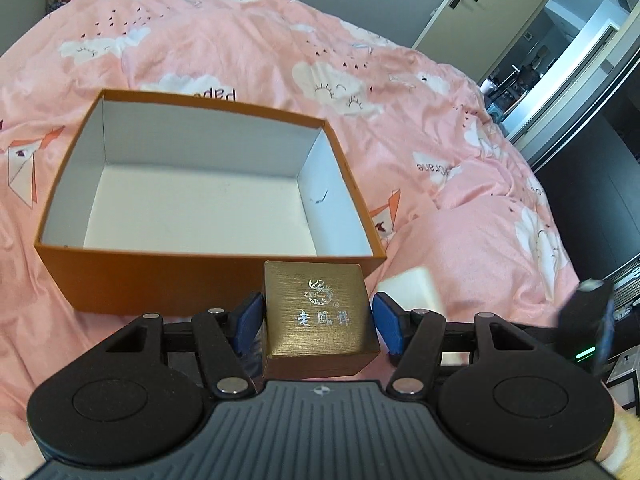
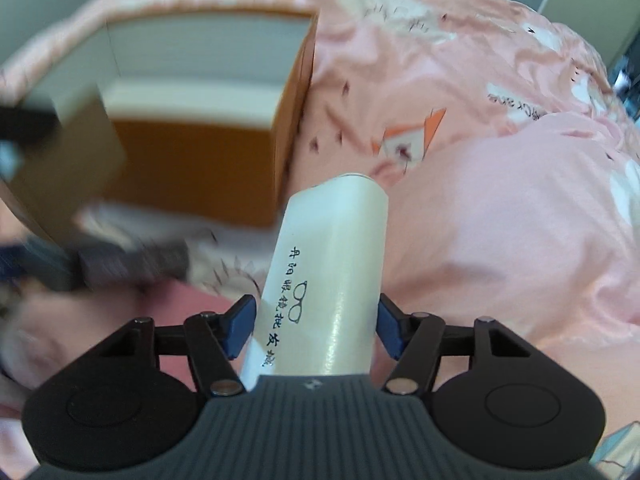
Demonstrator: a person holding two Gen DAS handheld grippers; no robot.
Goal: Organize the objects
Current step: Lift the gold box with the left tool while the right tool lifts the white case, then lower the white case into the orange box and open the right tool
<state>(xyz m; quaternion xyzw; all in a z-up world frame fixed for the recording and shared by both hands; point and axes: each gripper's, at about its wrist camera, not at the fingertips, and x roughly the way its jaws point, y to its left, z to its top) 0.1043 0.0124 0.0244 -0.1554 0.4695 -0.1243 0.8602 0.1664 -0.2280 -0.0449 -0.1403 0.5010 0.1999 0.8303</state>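
1. A small square gold box of brushed card with a silver emblem and characters on its lid (image 1: pixel 320 312) is clamped between the blue pads of the left gripper (image 1: pixel 318 322); it is carried clear of the bedding, just in front of the near wall of the large orange cardboard box with a white lining (image 1: pixel 212 284).
2. A long cream-white glasses case with black characters and a spectacles drawing (image 2: pixel 332 276) is gripped across its width by the right gripper (image 2: pixel 316 328), its far end pointing towards the orange box's near right corner; this view is blurred, so finer contact cannot be judged.
3. The orange box stands open on a pink quilt printed with white clouds (image 1: pixel 400 128), and nothing is seen inside it.
4. The step in hand is judged to be the carry: both items have been picked up, neither has been placed yet.
5. The next move calls for each item to be brought over the rim and lowered onto the white floor before the jaws are released.
6. Separate ends of the box should be chosen, since the two grippers are close together and could collide over the opening.
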